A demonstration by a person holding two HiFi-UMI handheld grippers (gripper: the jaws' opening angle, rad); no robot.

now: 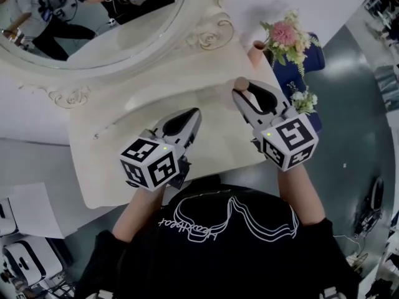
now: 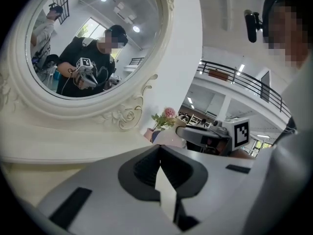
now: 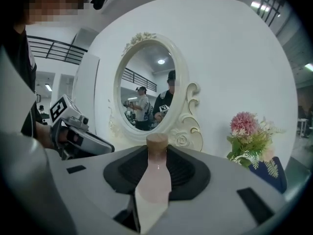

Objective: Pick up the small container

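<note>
Between right tongs (image 3: pixel 156 180): small container (image 3: pixel 157 148), clamped upright, poking past tips.

Small container (image 3: pixel 156 177): smooth, faintly glossy pink body, cork-like matt cap (image 3: pixel 157 141). Right gripper (image 3: pixel 156 153): matt grey plastic shell, ribbed black pads (image 3: pixel 131 173).

Counted: 2 grippers, namely left gripper (image 1: pixel 195 112) and right gripper (image 1: pixel 240 91); 2 marker cubes (image 1: pixel 149 162), one mounted per gripper. 1 small container (image 3: pixel 157 173), pink, brown-capped. 1 oval mirror (image 1: pixel 93 17), ornate frame. 1 dressing table (image 1: pixel 112 179). 1 flower pot (image 1: pixel 256 52), 1 bouquet (image 1: pixel 284 37) set within. 1 person (image 1: pixel 230 254) in black top. 2 figures (image 3: pixel 142 106) seen reflected in mirror.
</note>
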